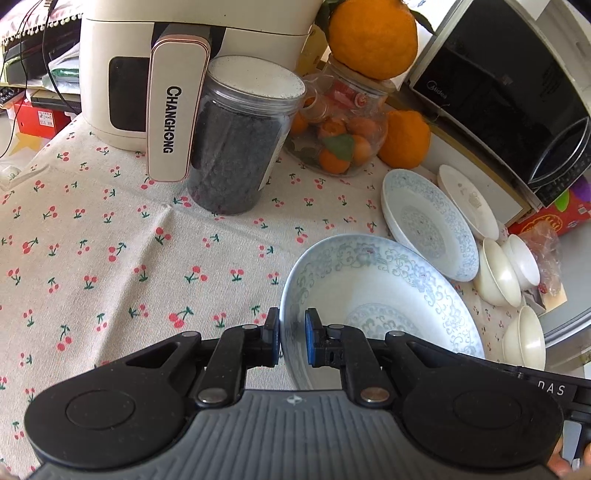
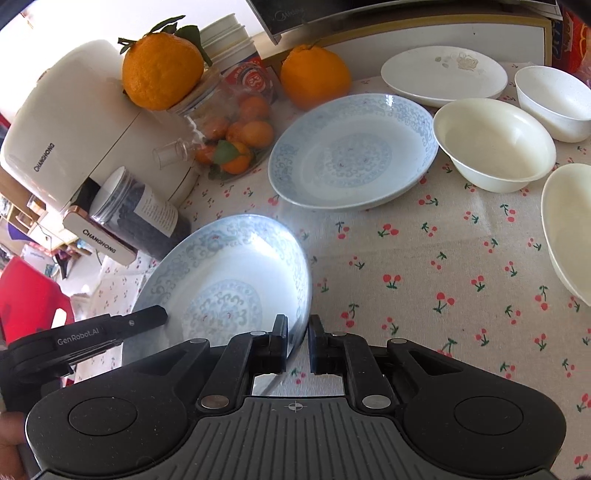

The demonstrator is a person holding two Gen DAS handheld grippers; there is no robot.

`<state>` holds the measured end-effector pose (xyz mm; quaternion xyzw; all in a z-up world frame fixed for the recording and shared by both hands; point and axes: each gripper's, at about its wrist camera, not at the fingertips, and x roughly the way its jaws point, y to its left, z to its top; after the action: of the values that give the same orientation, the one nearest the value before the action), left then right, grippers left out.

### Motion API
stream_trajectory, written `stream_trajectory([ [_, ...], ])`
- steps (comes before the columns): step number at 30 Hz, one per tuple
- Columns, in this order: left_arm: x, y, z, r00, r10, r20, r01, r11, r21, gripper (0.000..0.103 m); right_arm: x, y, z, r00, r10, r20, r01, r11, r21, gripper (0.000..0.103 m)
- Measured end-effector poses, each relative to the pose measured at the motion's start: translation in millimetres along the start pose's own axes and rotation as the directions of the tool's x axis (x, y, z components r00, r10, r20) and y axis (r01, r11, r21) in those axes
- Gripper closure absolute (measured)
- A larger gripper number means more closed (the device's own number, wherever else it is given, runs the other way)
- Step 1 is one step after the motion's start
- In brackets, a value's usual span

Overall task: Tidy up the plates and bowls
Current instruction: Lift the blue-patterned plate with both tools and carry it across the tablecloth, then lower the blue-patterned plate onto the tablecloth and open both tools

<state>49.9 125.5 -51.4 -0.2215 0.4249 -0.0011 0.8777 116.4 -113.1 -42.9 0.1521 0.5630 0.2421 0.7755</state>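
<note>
A blue-patterned deep plate (image 1: 380, 295) hangs tilted just above the cherry-print tablecloth (image 1: 110, 258). My left gripper (image 1: 291, 332) is shut on its left rim. My right gripper (image 2: 297, 332) is shut on the right rim of the same plate (image 2: 229, 280). A black finger (image 2: 147, 318) of the left gripper shows at the plate's far side in the right wrist view. A second blue plate (image 2: 351, 151) lies behind it, then a white plate (image 2: 443, 74). Three cream bowls (image 2: 495, 144) (image 2: 554, 99) (image 2: 569, 229) stand to the right.
A white air fryer (image 1: 147, 74), a jar of dark grains (image 1: 236, 147) and a glass jar of small oranges (image 1: 340, 140) stand at the back. A big orange (image 1: 373, 33) sits on top of the glass jar. A microwave (image 1: 498, 92) is at the back right.
</note>
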Motion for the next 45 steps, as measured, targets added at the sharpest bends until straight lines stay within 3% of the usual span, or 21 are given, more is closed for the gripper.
stream_trajectory([
  [10,-21,-2,-39,0.999,0.026,-0.033,-0.025,0.999,0.04,0.092,-23,10,-47,1.0,-0.03,-0.006,0.029,0.994,-0.101,0.09],
  [19,-19,1,-58,0.997,0.045,-0.055,-0.042,0.998,0.047,0.092,-17,15,-60,0.997,-0.075,-0.009,0.073,0.985,-0.158,0.088],
  [35,-11,-6,-63,0.992,0.091,-0.085,-0.083,0.993,0.087,0.088,-2,8,-62,0.992,-0.098,-0.077,0.085,0.983,-0.164,0.084],
  [45,-14,-10,-57,0.988,0.146,-0.048,-0.138,0.981,0.134,0.083,-6,8,-55,0.988,-0.15,-0.034,0.141,0.973,-0.185,0.079],
])
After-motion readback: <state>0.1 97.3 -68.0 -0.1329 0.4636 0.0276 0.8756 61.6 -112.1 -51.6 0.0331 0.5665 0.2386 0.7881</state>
